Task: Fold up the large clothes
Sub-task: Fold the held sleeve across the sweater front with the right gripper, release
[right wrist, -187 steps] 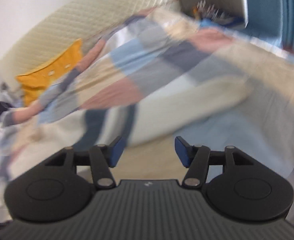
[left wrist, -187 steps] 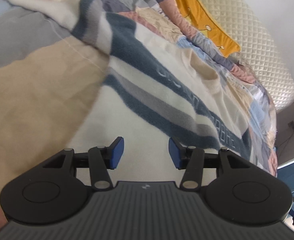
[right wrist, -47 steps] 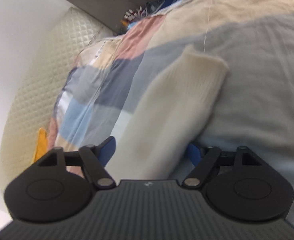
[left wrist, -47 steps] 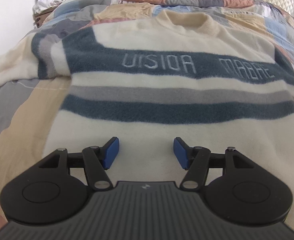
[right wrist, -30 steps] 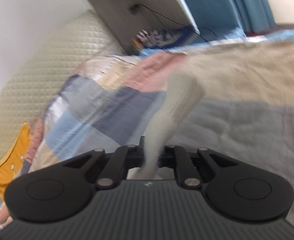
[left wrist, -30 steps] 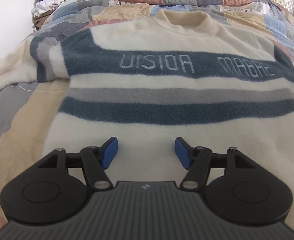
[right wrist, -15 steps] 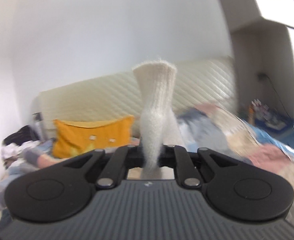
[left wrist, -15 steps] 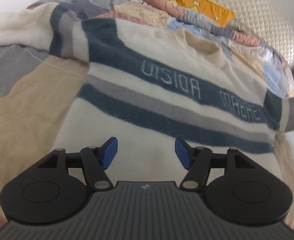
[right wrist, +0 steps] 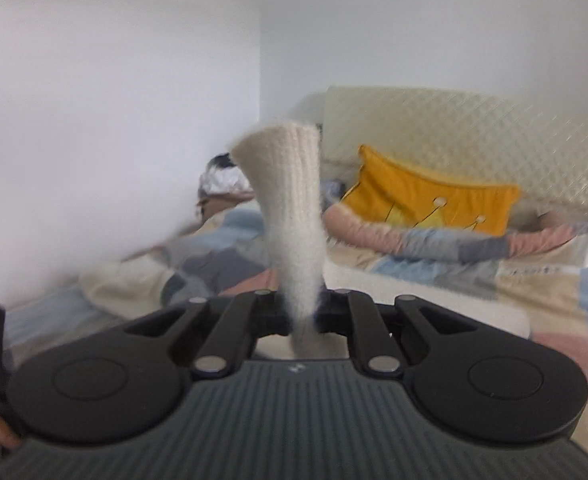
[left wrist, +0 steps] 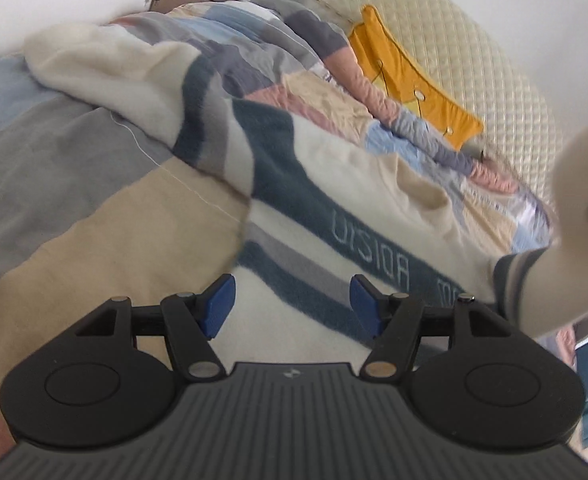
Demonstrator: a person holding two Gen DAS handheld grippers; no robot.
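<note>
While the left gripper (left wrist: 292, 300) hovers with jaws apart, the cream fleece sweater with navy and grey stripes (left wrist: 325, 196) lies flat on the patchwork quilt (left wrist: 94, 208), its sleeve newly raised at three o'clock. Right view: the right gripper (right wrist: 302, 312), clenched on the cream ribbed cuff (right wrist: 290, 184), has lifted it to twelve o'clock; the sleeve fold is evidently underway.

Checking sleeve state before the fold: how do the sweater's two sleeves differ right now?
The cream knit sleeve in the right gripper is lifted off the bed, cuff up, pinched between shut jaws. The other cream sleeve lies bunched on the patchwork quilt, ungripped; the left gripper is open over the striped sweater body. Both sleeves are fuzzy cream with blue and grey stripes near the shoulder.
</note>
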